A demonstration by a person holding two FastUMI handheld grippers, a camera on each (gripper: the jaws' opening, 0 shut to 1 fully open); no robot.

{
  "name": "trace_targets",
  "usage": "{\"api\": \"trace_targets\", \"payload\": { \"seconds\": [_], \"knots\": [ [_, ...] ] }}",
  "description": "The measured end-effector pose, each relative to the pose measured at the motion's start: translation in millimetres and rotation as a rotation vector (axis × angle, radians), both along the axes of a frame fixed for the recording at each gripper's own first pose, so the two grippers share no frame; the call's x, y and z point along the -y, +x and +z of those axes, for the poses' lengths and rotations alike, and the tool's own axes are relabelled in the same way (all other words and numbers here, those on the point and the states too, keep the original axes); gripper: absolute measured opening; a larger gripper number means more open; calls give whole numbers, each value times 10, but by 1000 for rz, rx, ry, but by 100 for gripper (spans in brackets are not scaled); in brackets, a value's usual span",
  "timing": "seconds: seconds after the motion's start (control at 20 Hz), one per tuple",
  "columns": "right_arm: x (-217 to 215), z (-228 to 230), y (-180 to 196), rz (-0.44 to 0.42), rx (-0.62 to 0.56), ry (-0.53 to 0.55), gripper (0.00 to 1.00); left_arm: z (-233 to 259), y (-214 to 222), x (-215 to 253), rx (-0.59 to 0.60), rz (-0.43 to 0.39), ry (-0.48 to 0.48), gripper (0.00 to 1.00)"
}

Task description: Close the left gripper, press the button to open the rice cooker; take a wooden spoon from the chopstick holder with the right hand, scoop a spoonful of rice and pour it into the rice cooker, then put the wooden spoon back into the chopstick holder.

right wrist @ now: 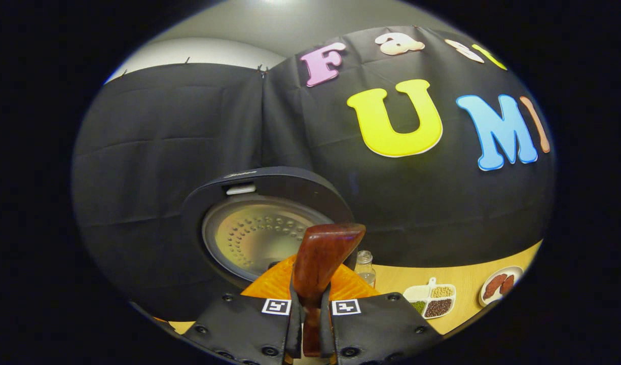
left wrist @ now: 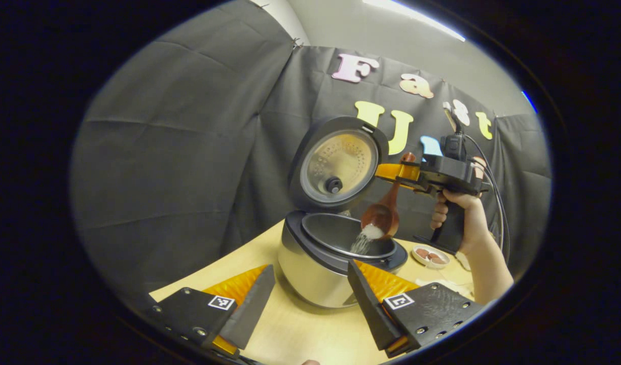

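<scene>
The rice cooker (left wrist: pixel 320 253) stands on the bench (left wrist: pixel 300 329) with its lid (left wrist: pixel 335 162) raised. The right gripper (right wrist: pixel 310 304) clamps the wooden spoon (left wrist: pixel 384 213), tilted over the pot, spilling rice (left wrist: pixel 366 238). The left gripper (left wrist: pixel 310 299) hangs wide apart before the cooker.

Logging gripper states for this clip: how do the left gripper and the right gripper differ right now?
The left gripper is open and holds nothing, its fingers spread low in front of the rice cooker; the right gripper is shut on the wooden spoon. The left gripper sits near the table; the right gripper is raised beside the open lid, tipping rice into the pot. Both face the rice cooker.
</scene>
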State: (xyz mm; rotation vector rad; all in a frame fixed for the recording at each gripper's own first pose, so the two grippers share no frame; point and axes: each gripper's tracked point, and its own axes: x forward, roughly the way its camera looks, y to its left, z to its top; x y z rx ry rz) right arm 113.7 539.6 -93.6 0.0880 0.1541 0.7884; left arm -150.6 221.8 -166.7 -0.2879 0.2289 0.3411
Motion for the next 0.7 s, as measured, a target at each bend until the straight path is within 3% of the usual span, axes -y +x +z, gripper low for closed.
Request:
{"api": "trace_targets", "payload": {
  "seconds": [0.3,0.7],
  "knots": [
    [-176,-84,-316,123,106,-61,15,24,-68,-60,27,29,-61,91],
    [-278,-142,-612,206,300,-193,15,31,-166,-136,38,55,-99,90]
  ]
}}
